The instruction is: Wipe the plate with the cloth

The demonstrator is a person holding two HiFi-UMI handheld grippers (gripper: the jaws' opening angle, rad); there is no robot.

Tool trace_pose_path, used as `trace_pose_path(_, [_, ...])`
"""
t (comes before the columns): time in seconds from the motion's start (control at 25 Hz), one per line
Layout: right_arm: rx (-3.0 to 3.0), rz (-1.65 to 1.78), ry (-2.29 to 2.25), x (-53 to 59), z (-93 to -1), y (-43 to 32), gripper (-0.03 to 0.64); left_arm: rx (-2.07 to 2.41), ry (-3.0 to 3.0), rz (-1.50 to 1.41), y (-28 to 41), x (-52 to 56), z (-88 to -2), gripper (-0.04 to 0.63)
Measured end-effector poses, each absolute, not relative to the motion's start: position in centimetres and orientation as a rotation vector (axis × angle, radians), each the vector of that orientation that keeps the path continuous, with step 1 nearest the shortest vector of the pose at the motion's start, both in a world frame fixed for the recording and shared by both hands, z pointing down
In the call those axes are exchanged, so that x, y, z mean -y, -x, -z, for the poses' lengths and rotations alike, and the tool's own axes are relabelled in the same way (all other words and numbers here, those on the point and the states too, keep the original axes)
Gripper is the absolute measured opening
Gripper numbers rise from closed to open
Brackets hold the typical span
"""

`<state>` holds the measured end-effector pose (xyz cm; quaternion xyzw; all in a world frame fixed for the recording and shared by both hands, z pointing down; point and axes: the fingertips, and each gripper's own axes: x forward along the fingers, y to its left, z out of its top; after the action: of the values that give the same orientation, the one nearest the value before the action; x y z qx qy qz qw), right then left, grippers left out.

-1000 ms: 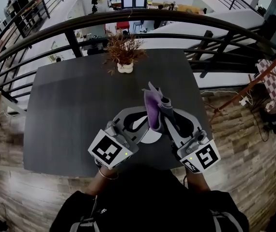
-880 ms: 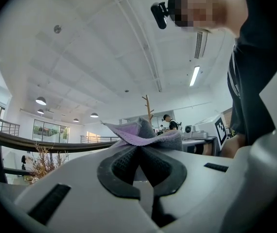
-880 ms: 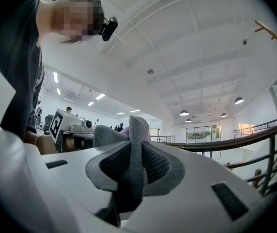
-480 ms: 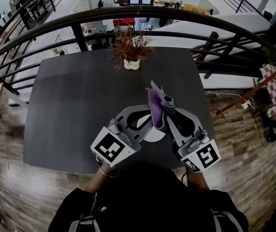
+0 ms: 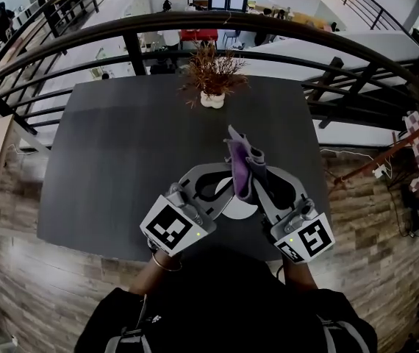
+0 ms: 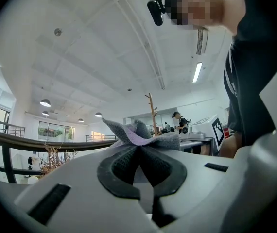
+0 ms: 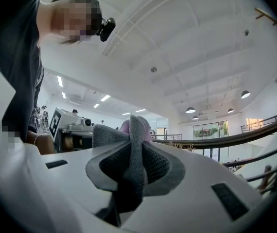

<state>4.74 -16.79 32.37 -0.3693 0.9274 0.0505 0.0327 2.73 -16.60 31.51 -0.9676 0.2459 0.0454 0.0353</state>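
The head view swings, so the table (image 5: pixel 106 168) and the potted plant (image 5: pixel 212 79) sit further right in the frame than a second ago. The left gripper (image 5: pixel 224 186) and right gripper (image 5: pixel 253 169), with the cloth (image 5: pixel 237 164) upright between them, shift right only slightly, so the cloth now stands more nearly in line below the plant.

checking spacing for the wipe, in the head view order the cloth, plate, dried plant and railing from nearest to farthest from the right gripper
1. cloth, pinched in the right gripper itself.
2. plate, just left of it, at the left gripper.
3. dried plant, at the table's far edge.
4. railing, beyond the table.
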Motion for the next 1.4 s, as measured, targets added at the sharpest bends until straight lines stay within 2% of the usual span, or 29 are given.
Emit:
trace_pose_path(1.24, [-2.975, -0.093, 1.164, 17.3, -37.6, -5.8, 0.063, -0.69, 3.057, -0.088, -3.9, 16.7, -37.5, 0.009])
trace_pose_path(1.4, [-2.993, -0.064, 1.196, 17.4, -39.0, -6.3, 0.063, -0.665, 3.08, -0.041, -4.2, 17.1, -39.8, 0.032])
